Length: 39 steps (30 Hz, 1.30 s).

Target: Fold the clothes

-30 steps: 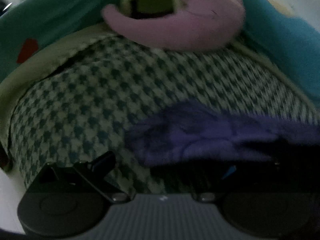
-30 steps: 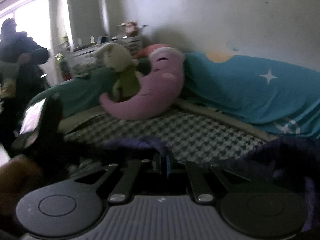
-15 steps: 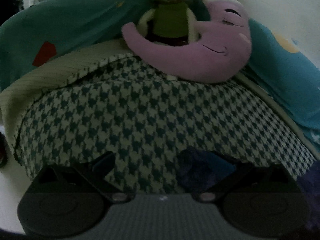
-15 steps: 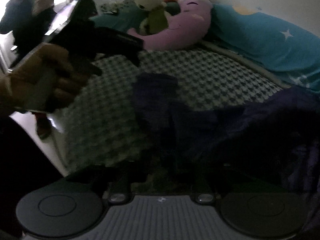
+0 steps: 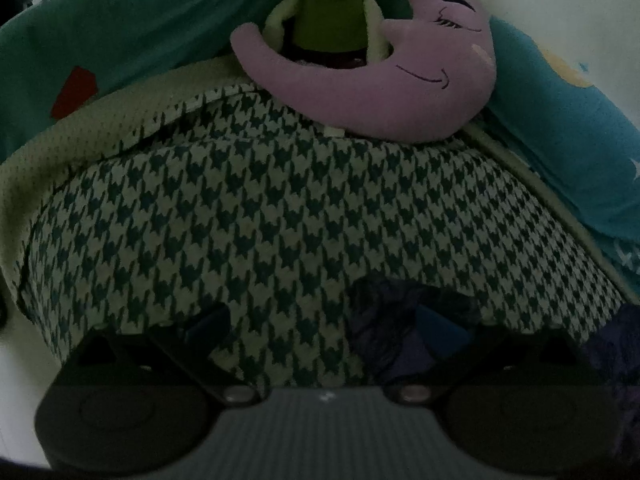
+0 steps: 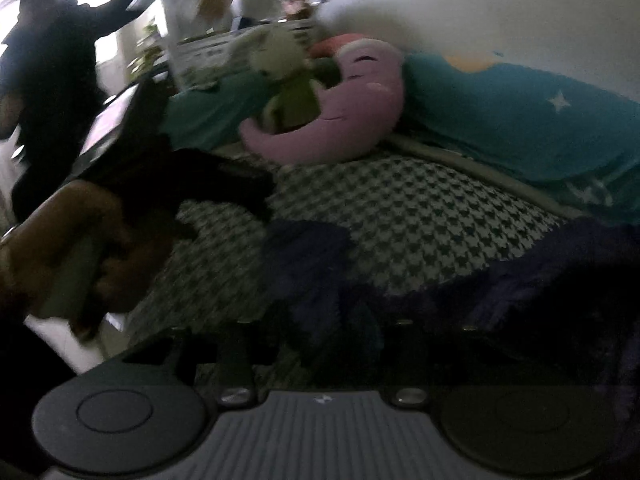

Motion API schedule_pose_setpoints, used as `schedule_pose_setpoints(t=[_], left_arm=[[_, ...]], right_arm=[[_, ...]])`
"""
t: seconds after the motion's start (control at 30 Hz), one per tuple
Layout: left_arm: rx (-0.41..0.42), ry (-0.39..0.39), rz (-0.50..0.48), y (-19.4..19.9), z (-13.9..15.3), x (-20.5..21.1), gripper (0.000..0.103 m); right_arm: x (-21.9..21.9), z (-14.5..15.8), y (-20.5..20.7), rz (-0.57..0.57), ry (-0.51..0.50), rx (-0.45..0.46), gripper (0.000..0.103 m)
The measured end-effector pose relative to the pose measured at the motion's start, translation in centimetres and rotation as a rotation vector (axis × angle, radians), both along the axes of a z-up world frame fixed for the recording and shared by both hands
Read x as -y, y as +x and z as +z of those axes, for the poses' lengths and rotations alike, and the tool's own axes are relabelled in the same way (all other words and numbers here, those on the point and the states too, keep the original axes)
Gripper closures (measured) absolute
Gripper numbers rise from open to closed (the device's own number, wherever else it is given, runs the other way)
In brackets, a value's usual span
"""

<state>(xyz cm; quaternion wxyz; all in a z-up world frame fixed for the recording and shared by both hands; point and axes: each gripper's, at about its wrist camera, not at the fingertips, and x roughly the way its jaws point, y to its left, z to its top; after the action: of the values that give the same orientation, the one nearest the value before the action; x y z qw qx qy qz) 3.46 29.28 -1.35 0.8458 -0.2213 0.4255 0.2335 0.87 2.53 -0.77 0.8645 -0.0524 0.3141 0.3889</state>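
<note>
Purple cloth [image 5: 396, 332] lay on the checked bed [image 5: 280, 208], a corner over the far finger of the left tongs [image 5: 320, 324], which stood apart. The right tongs [image 6: 320, 344] were opening over a dark fold, not pressing it. To fold well, each should pinch one corner first, I think.
</note>
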Motion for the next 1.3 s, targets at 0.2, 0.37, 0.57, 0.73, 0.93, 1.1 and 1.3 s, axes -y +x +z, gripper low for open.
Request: schedule_pose_setpoints(t=[0.2, 0.37, 0.57, 0.73, 0.93, 1.1, 1.3], left_arm=[[-0.017, -0.018, -0.012, 0.0, -0.3, -0.1, 0.000], [-0.024, -0.026, -0.025, 0.2, -0.3, 0.1, 0.000], [-0.024, -0.036, -0.047, 0.4, -0.2, 0.4, 0.000], [0.029, -0.063, -0.040, 0.1, 1.0, -0.4, 0.000], [0.098, -0.022, -0.045, -0.8, 2.4, -1.3, 0.000], [0.082, -0.023, -0.099, -0.8, 1.9, -0.9, 0.000], [0.078, -0.027, -0.103, -1.0, 1.6, -1.0, 0.000]], right_arm=[[-1.6, -1.1, 1.0, 0.011, 0.029, 0.004, 0.061], [-2.9, -2.6, 1.2, 0.024, -0.023, -0.013, 0.067], [-3.3, -2.9, 0.4, 0.079, -0.041, -0.009, 0.092], [-3.8, -2.5, -2.8, 0.261, -0.051, 0.013, 0.091], [-4.5, -3.5, -7.8, 0.444, -0.236, 0.126, 0.066], [-4.6, -3.8, -8.4, 0.448, -0.315, 0.140, 0.065], [-3.5, -2.2, -5.2, 0.297, -0.134, -0.013, 0.062]])
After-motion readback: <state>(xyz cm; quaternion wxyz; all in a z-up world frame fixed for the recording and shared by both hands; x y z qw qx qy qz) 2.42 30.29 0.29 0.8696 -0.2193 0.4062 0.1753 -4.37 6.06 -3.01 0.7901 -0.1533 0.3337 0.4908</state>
